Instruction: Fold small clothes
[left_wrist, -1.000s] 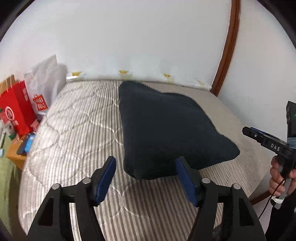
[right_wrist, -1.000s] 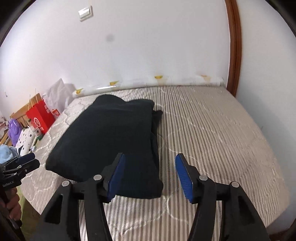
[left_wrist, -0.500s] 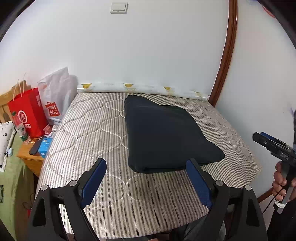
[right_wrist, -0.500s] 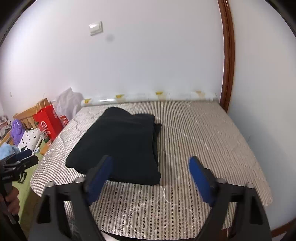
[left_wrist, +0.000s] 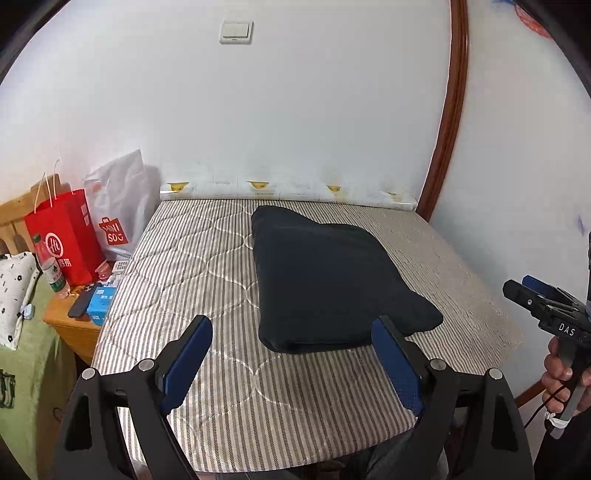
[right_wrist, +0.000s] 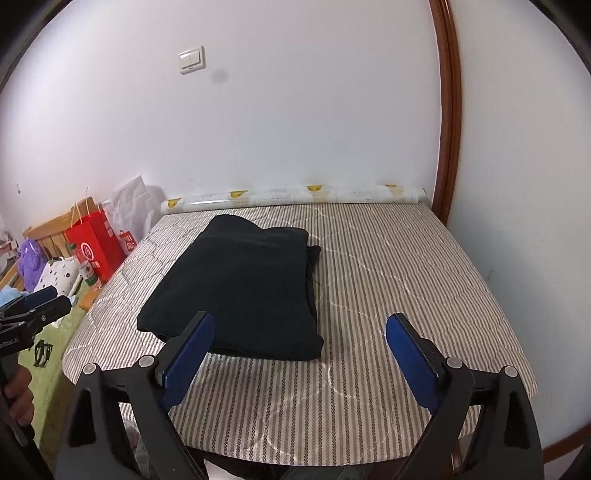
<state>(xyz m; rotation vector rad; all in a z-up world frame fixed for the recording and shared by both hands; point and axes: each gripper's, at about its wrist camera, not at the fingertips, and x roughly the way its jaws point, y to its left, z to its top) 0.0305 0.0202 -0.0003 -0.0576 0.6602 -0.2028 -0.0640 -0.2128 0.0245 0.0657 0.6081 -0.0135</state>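
A dark navy folded garment (left_wrist: 332, 280) lies flat on the striped quilted mattress (left_wrist: 184, 266). My left gripper (left_wrist: 291, 325) hovers in front of its near edge, open, with nothing between the blue pads. In the right wrist view the same garment (right_wrist: 240, 284) lies left of centre on the mattress (right_wrist: 388, 277). My right gripper (right_wrist: 301, 319) hangs over the near right corner of the garment; its jaws are opening and hold nothing. Each gripper shows at the edge of the other view: the right gripper (left_wrist: 535, 299) and the left gripper (right_wrist: 37, 306).
A red paper bag (left_wrist: 62, 236), a white bag (left_wrist: 118, 210), a bottle (left_wrist: 50, 267), a phone (left_wrist: 83, 304) and a blue box (left_wrist: 101, 304) crowd the wooden nightstand (left_wrist: 70, 328) on the left. A paper roll (left_wrist: 288, 192) lies along the wall. A person's hand (left_wrist: 561, 373) holds the right gripper's handle.
Both grippers have pulled back and up from the garment's near edge, and their jaws have spread wider. The garment stays folded on the mattress.
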